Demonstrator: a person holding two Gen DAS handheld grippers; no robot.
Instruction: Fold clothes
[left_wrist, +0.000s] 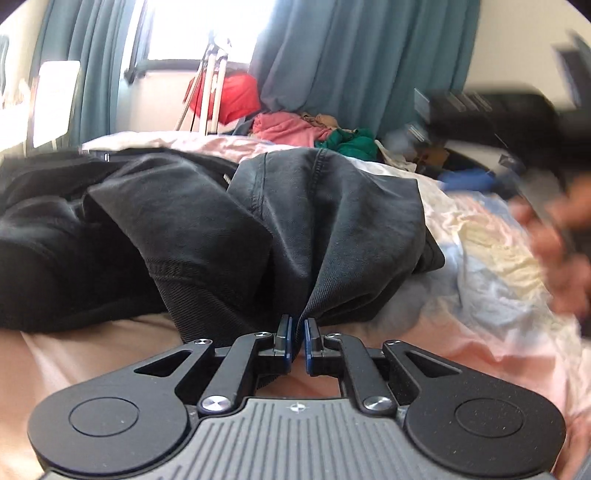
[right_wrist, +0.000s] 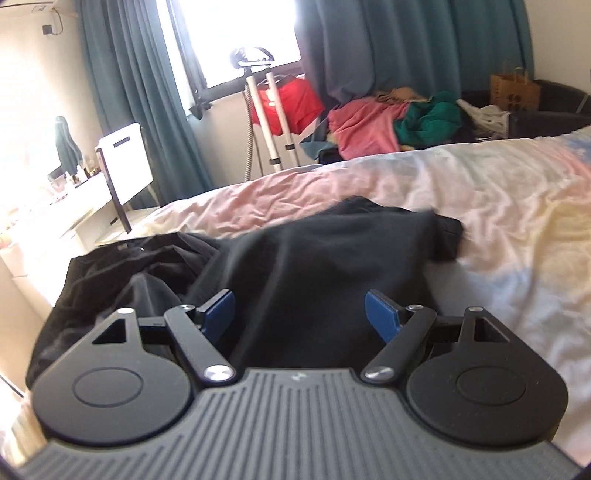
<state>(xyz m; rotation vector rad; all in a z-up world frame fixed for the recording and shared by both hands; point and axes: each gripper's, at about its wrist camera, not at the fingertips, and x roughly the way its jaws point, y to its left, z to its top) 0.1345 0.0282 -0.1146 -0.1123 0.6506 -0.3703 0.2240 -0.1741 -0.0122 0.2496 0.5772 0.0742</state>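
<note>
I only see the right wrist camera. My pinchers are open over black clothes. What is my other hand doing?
Observer: The left gripper is shut on the dark grey garment, pinching a fold of it.
Operator: Is that the same black thing I see?
Observer: I cannot tell. A blacker garment lies to its left.
Operator: Do you see me there?
Observer: Yes, the right gripper shows as a dark blur at the left camera's upper right, above the bedsheet.

The left gripper (left_wrist: 297, 334) is pinched nearly closed, fabric caught between its tips. The right gripper (right_wrist: 300, 314) hovers with its fingers (right_wrist: 380, 319) spread wide.
</note>
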